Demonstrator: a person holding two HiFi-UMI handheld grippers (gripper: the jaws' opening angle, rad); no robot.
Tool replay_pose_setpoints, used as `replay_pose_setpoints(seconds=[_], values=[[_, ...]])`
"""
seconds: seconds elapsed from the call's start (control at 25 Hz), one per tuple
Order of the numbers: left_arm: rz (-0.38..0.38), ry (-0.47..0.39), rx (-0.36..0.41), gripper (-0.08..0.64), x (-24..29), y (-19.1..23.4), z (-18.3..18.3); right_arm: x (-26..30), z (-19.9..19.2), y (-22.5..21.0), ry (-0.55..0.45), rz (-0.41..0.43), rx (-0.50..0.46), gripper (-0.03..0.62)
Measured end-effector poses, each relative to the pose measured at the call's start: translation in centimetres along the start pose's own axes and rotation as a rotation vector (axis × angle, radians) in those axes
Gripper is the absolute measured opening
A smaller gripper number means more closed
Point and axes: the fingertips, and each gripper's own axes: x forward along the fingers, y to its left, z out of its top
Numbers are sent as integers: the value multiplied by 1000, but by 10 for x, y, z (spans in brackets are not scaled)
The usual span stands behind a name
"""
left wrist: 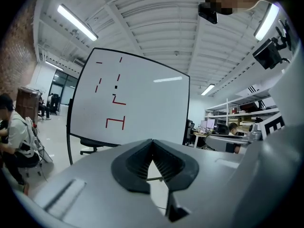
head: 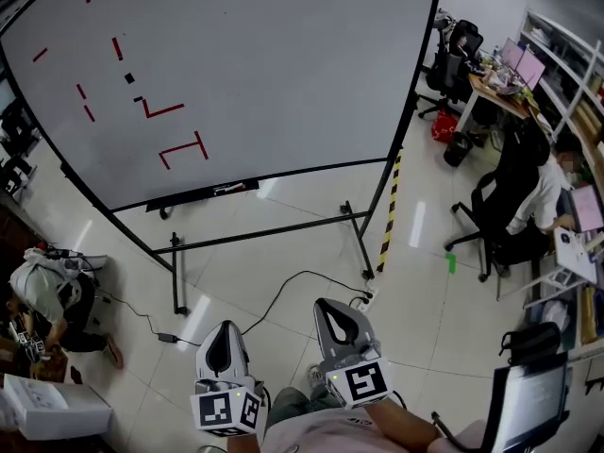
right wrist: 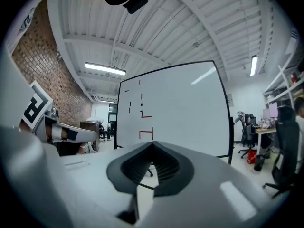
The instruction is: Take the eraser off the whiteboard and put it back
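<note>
A large whiteboard (head: 264, 74) on a wheeled stand faces me, with several red strokes on it. A small black block, which I take to be the eraser (head: 129, 77), sticks to the board's upper left; it also shows as the eraser (left wrist: 116, 87) in the left gripper view and the eraser (right wrist: 141, 104) in the right gripper view. The left gripper (head: 224, 332) and right gripper (head: 332, 307) are side by side at the bottom of the head view, well short of the board. The jaws of the left gripper (left wrist: 152, 141) and the right gripper (right wrist: 152, 144) are shut with nothing between them.
The board's tray (head: 203, 195) and stand legs (head: 176, 281) lie between me and the board, with a black cable (head: 274, 300) on the floor. A person (head: 47, 295) crouches at left beside a white box (head: 47, 404). Desks, chairs and a seated person (head: 543, 196) fill the right.
</note>
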Motion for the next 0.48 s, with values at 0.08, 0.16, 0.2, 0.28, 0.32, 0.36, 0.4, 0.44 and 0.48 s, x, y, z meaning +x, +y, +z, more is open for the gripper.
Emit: replay_pose_setpoints(seconds=[0.08, 0.16, 0.2, 0.28, 0.32, 0.36, 0.4, 0.44, 0.48], values=[[21, 9, 14, 3, 32, 18, 4, 39, -1, -2, 4, 25, 28, 5], [26, 21, 20, 3, 69, 43, 4, 85, -9, 1, 28, 48, 57, 5], [25, 29, 20, 3, 90, 56, 2, 110, -14, 1, 44, 56, 61, 4], [18, 55, 14, 3, 128, 79, -2, 156, -25, 1, 73, 64, 52, 4], [10, 69, 14, 3, 146, 89, -4, 177, -28, 1, 83, 65, 42, 5], [-3, 80, 19, 3, 164, 99, -6, 198, -30, 2, 88, 63, 32, 5], [-16, 91, 25, 3, 183, 109, -8, 218, -31, 3, 89, 60, 21, 5], [-27, 103, 29, 3, 202, 120, -10, 237, -32, 3, 92, 55, 12, 5], [-34, 115, 31, 3, 222, 129, -13, 255, -36, 2, 97, 49, 6, 5]])
